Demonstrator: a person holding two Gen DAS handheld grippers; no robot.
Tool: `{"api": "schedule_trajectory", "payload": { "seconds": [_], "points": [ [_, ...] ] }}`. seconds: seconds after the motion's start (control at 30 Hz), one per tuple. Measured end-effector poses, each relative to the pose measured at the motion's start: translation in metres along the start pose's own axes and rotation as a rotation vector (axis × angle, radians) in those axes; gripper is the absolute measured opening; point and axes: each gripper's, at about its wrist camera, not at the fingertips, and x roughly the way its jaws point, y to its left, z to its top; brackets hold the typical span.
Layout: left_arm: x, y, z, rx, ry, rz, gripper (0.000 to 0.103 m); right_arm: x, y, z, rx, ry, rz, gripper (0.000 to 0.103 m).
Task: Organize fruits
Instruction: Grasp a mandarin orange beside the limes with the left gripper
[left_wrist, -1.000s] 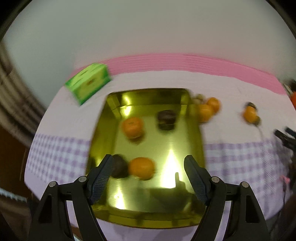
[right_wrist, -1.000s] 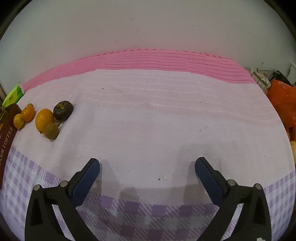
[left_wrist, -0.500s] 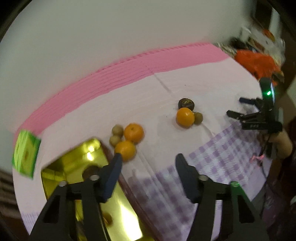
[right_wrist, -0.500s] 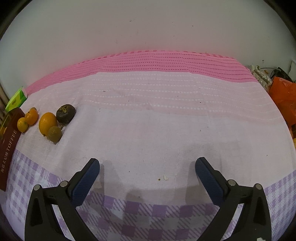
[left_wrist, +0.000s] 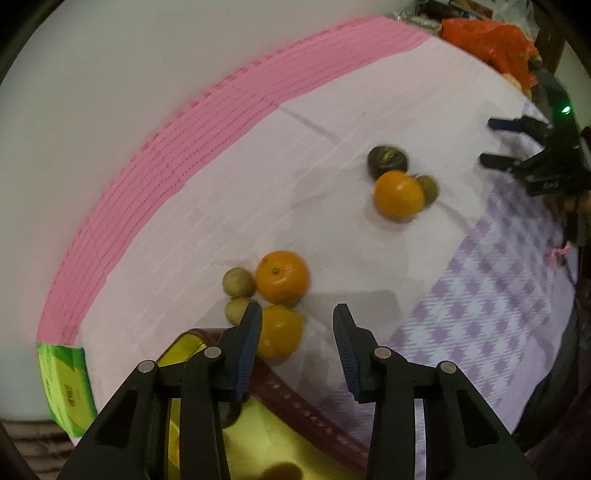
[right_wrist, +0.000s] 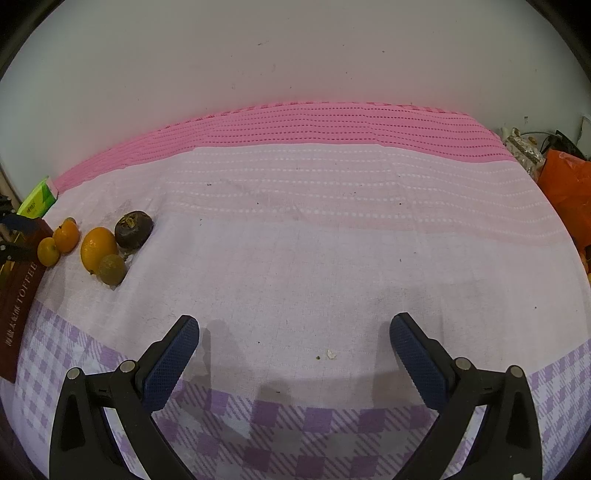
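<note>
My left gripper (left_wrist: 297, 310) hangs over the cloth just past the gold tray (left_wrist: 258, 435). Its jaws are closing and the pads press on nothing. An orange (left_wrist: 280, 332) lies by the left finger, partly behind it. Another orange (left_wrist: 282, 277) and two small greenish fruits (left_wrist: 238, 282) sit just beyond. Farther right are a third orange (left_wrist: 399, 194), a dark fruit (left_wrist: 387, 160) and a small green one (left_wrist: 428, 188). My right gripper (right_wrist: 295, 321) stands open over bare cloth, well right of that group (right_wrist: 99, 247).
A green box (left_wrist: 66, 384) lies at the tray's far left. The tray's maroon side (right_wrist: 18, 306) reads TOFFEE. An orange plastic bag (right_wrist: 565, 184) and clutter sit at the table's right end. A white wall backs the pink cloth edge.
The left gripper swung right from above the tray to the fruits beside it, rolling as it went, and its jaws narrowed. The right gripper stayed put.
</note>
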Motion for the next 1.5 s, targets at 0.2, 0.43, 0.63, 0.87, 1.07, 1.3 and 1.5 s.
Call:
{"api": "schedule_trajectory", "payload": {
  "seconds": [0.2, 0.43, 0.63, 0.87, 1.07, 1.3, 1.5],
  "points": [
    [0.018, 0.005, -0.003, 0.048, 0.056, 0.016, 0.041, 0.000, 0.000, 0.000, 0.000, 0.000, 0.000, 0.103],
    [0.031, 0.010, 0.000, 0.063, 0.093, 0.030, 0.041, 0.001, 0.001, -0.001, -0.004, 0.003, -0.007, 0.103],
    [0.039, -0.005, -0.001, 0.061, 0.101, -0.029, 0.037, 0.001, 0.002, -0.001, -0.004, 0.002, -0.007, 0.103],
    [0.033, -0.012, -0.009, -0.087, 0.062, -0.013, 0.038, 0.001, 0.002, -0.001, -0.004, 0.002, -0.008, 0.103],
    [0.022, -0.014, -0.014, -0.180, 0.009, -0.028, 0.038, 0.001, 0.002, -0.001, -0.004, 0.002, -0.008, 0.103],
    [0.019, -0.017, -0.016, -0.275, -0.036, -0.007, 0.037, 0.001, 0.002, -0.001, -0.005, 0.003, -0.009, 0.103],
    [-0.020, -0.045, -0.039, -0.457, -0.176, -0.041, 0.037, -0.007, -0.005, -0.002, 0.023, -0.048, 0.056, 0.098]
  ]
}}
